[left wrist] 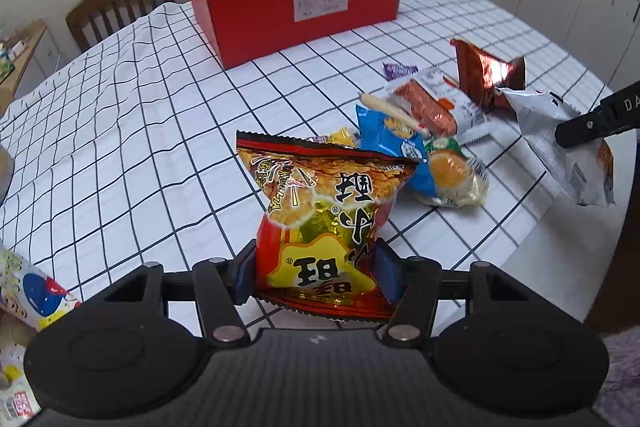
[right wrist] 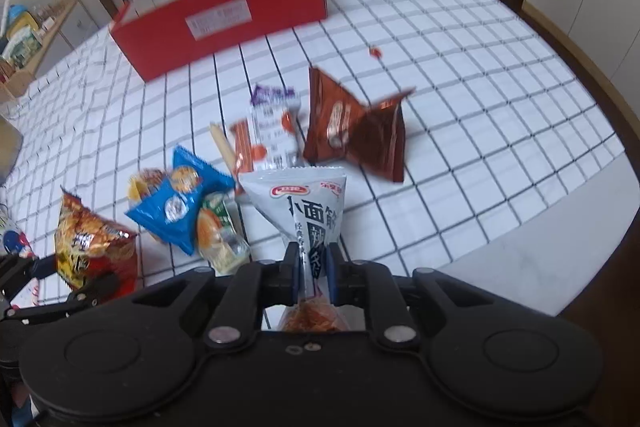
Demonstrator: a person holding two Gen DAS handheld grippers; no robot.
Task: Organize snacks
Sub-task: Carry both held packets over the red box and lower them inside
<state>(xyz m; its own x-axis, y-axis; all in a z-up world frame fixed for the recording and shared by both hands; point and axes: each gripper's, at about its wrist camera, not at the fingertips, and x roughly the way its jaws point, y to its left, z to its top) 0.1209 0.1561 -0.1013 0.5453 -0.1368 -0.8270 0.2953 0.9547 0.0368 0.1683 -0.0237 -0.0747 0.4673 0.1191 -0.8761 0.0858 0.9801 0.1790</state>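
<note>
A red-and-gold snack bag (left wrist: 320, 223) is being pinched by the left tongs (left wrist: 316, 269) and a grey packet (right wrist: 308, 219) by the right tongs (right wrist: 312, 273), seemingly for carrying to the far red box (left wrist: 296, 7).

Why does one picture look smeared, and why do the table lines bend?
Right wrist view: motion blur smears the red box and brown packet, while the white packet in the hand-held gripper stays sharper. Left wrist view: crisp, with glare on the red-and-yellow packet. Both: fisheye lenses curve the tablecloth grid.
</note>
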